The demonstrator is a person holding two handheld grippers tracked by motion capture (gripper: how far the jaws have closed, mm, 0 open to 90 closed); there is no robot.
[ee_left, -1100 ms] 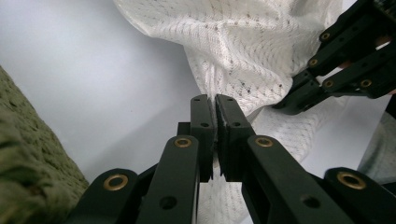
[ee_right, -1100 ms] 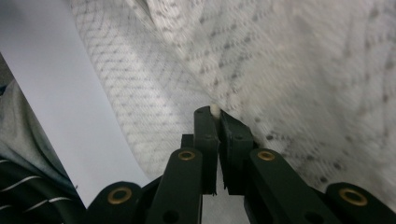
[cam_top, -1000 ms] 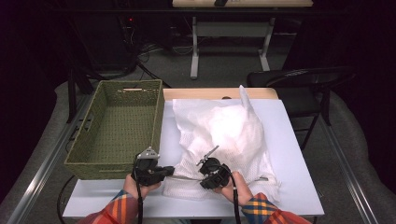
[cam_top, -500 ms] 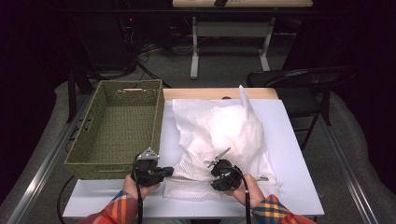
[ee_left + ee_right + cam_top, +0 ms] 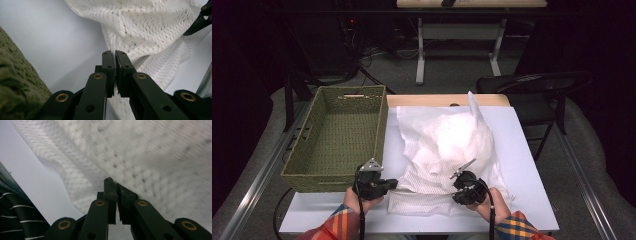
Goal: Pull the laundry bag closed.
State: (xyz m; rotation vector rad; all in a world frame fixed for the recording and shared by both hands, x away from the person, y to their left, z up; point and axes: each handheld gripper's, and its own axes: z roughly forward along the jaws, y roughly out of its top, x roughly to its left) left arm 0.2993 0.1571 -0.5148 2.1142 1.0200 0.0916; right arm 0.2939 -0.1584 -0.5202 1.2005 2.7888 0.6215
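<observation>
One white mesh cloth (image 5: 443,150) between two clamped grippers; one green basket (image 5: 337,140).

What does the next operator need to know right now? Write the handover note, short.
Left gripper: shut on the near left edge of the white mesh garment, close beside the green woven basket.
Right gripper: shut on the garment's near right part.
Garment: spread, rumpled, on the white table, near hem bunched between the two grippers, a peak sticking up at the far edge.
Basket: at the table's left, nothing in it.
Done: both near grips taken.
Left: probably folding or gathering the garment; it is not yet in the basket, if that is where it goes.
</observation>
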